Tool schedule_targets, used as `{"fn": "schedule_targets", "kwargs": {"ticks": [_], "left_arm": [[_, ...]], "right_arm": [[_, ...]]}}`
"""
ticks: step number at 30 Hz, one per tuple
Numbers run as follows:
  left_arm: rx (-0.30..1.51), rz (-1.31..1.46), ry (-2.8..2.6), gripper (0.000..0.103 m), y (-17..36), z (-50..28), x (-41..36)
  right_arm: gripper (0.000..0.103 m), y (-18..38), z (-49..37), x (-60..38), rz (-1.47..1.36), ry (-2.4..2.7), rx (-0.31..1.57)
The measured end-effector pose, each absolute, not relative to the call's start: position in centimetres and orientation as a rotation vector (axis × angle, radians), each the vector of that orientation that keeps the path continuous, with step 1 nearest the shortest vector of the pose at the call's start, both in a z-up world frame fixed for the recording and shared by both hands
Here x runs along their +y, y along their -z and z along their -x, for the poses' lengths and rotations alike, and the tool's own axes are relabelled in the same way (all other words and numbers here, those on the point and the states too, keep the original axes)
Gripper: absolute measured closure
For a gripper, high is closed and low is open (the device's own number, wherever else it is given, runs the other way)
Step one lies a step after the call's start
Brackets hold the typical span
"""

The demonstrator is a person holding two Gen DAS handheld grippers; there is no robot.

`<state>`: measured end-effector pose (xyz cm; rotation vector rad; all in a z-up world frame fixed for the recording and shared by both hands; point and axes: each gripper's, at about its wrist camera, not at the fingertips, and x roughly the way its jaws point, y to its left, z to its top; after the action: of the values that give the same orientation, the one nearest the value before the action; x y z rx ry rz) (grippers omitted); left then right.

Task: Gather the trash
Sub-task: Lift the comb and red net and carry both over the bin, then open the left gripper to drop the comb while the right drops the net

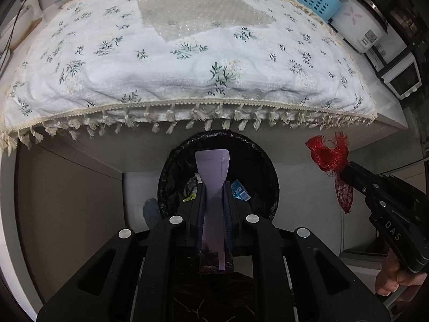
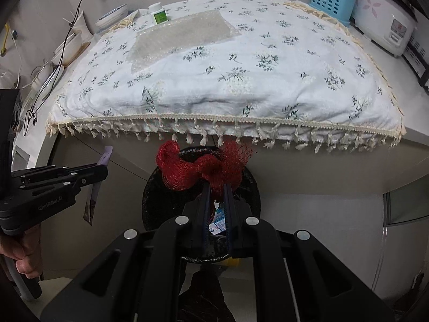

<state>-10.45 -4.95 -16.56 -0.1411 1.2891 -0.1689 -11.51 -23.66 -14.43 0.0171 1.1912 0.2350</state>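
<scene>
Beside tablecloth [image 1: 187,75], right gripper [image 1: 346,170] reads "DAS".

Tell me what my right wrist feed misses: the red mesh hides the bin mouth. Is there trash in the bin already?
Observer: Yes. The left wrist view looks into the black bin and shows a blue-and-white carton inside.
Operator: I see the left gripper's pouch only edge-on. Is it over the bin?
Observer: In that view the lilac pouch, clamped between the left gripper fingers, lines up with the bin opening.
Operator: And my red mesh?
Observer: There the red mesh in the right gripper sits off to the right of the bin, just under the table edge.
</scene>
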Motion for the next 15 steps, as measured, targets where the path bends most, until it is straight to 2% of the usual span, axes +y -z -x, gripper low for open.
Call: {"fn": "schedule_targets", "kwargs": {"ticks": [15], "left_arm": [[1.355,0.081,0.205,0.091,23.0,11.9,-7.5]], "right_arm": [[0.094,20.5,13.9,-25.1,-0.044,-0.209,1.285]]}}
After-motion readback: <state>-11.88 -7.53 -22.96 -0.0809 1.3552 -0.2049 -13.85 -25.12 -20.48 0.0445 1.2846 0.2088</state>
